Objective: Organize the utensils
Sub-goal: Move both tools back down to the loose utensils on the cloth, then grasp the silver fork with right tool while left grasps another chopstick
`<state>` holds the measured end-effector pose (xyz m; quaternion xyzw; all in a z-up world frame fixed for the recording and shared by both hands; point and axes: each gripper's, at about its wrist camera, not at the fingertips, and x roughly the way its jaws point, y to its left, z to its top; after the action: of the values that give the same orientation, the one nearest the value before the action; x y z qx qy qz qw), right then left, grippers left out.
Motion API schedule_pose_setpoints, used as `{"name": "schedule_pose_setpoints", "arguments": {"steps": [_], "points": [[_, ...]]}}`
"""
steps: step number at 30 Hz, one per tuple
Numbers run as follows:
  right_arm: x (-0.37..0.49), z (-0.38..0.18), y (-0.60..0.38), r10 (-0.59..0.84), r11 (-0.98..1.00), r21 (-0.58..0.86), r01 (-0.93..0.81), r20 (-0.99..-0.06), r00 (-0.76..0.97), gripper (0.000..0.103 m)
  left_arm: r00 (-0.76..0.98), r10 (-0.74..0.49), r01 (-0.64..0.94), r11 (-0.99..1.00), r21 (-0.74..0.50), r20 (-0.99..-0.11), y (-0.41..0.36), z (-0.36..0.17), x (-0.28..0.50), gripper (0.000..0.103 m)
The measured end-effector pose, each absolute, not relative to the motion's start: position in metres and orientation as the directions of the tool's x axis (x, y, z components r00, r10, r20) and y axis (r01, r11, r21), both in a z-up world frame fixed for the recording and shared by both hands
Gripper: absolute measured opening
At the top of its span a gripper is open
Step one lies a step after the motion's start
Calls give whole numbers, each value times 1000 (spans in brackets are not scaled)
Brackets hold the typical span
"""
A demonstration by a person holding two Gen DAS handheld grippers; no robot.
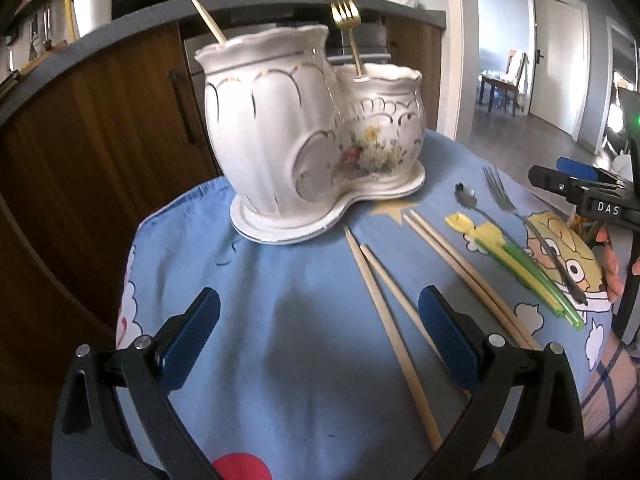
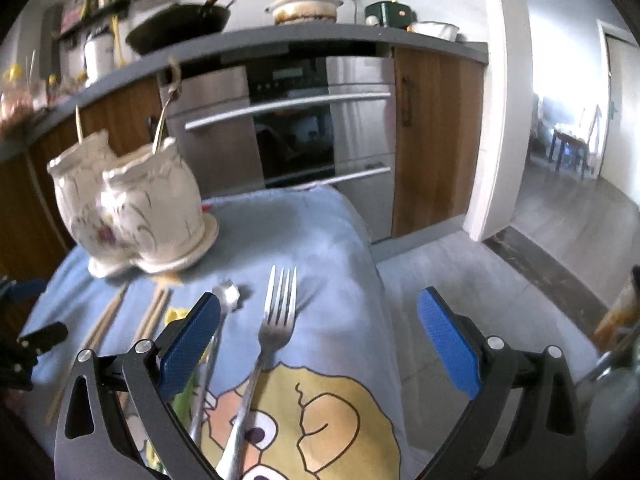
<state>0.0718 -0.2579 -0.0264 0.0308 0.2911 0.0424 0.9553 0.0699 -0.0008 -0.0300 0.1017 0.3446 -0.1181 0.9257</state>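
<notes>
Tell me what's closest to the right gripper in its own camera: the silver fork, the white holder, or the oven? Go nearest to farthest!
From the right gripper:
1. Silver fork: lying on the cloth between the open fingers.
2. White ceramic utensil holder: further back, to the left.
3. Oven: beyond the table, in the cabinets.

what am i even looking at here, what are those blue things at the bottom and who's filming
Each picture comes from a camera on a hand-held gripper; a person holds one per hand. The blue pads are its fingers. The left gripper and right gripper are both open, holding nothing. On the blue cloth stands a white ceramic holder with a gold fork in it. Loose chopsticks, a steel fork, a small spoon and green straws lie beside it.
</notes>
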Motion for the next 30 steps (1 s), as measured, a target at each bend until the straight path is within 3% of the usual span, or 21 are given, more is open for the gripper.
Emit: {"name": "schedule_pose_setpoints", "arguments": {"steps": [5, 11, 16, 19, 23, 25, 30], "points": [[74, -30, -244, 106, 993, 23, -114, -589, 801, 94, 719, -143, 298, 947, 117, -681, -4, -36, 70, 98], [87, -36, -240, 132, 989, 33, -143, -636, 760, 70, 712, -156, 322, 939, 120, -685, -8, -36, 63, 97], [102, -41, -242, 182, 982, 85, -169, -667, 722, 45, 687, -187, 370, 922, 117, -702, -15, -41, 60, 77], [108, -43, -244, 219, 975, 126, -182, -685, 695, 40, 666, -204, 391, 914, 104, -717, -17, -43, 60, 60], [116, -43, -246, 242, 970, 154, -189, -692, 680, 37, 645, -222, 410, 908, 86, -731, -18, -46, 59, 51], [121, -42, -246, 231, 972, 141, -186, -695, 681, 36, 635, -226, 418, 905, 82, -739, -20, -48, 59, 42], [128, -48, -249, 289, 957, 200, -209, -715, 637, 27, 626, -234, 421, 904, 70, -743, -18, -50, 62, 41]]}}
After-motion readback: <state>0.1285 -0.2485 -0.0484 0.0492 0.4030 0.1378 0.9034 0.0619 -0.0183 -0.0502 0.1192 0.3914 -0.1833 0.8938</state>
